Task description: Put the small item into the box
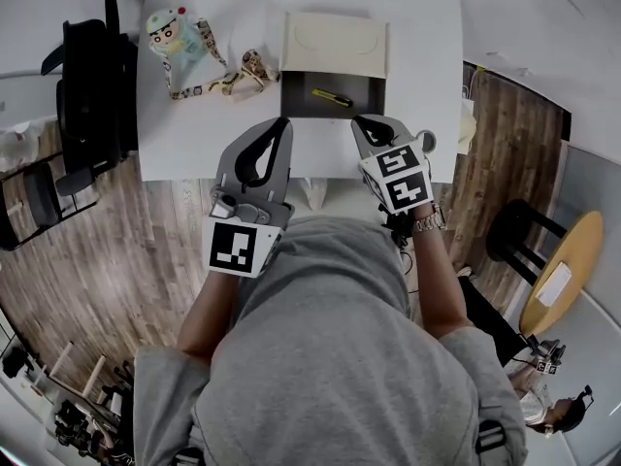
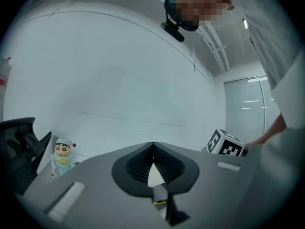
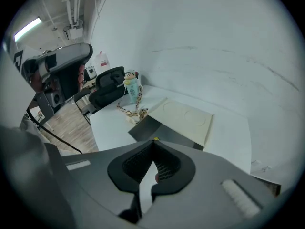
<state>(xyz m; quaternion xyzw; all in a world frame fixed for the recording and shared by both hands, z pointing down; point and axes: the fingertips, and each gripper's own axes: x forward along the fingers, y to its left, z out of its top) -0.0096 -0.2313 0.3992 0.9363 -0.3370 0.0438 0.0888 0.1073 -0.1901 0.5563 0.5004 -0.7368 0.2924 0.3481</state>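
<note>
A shallow dark box [image 1: 333,96] lies open on the white table [image 1: 194,129], its cream lid [image 1: 335,43] folded back on the far side. Inside lies a small yellow item [image 1: 332,97], also glimpsed in the left gripper view [image 2: 159,203]. My left gripper [image 1: 284,121] hovers just left of the box's near edge, shut and empty. My right gripper [image 1: 359,120] hangs at the near right corner, shut too, holding nothing. In the right gripper view the jaw tips [image 3: 153,141] meet in front of the box [image 3: 152,128] and lid [image 3: 187,119].
A cartoon-figure bottle [image 1: 177,35] with a patterned lanyard [image 1: 228,78] lies on the table's far left. A black office chair [image 1: 92,95] stands left of the table. A black stool [image 1: 519,229] and a round wooden table [image 1: 563,270] stand at the right.
</note>
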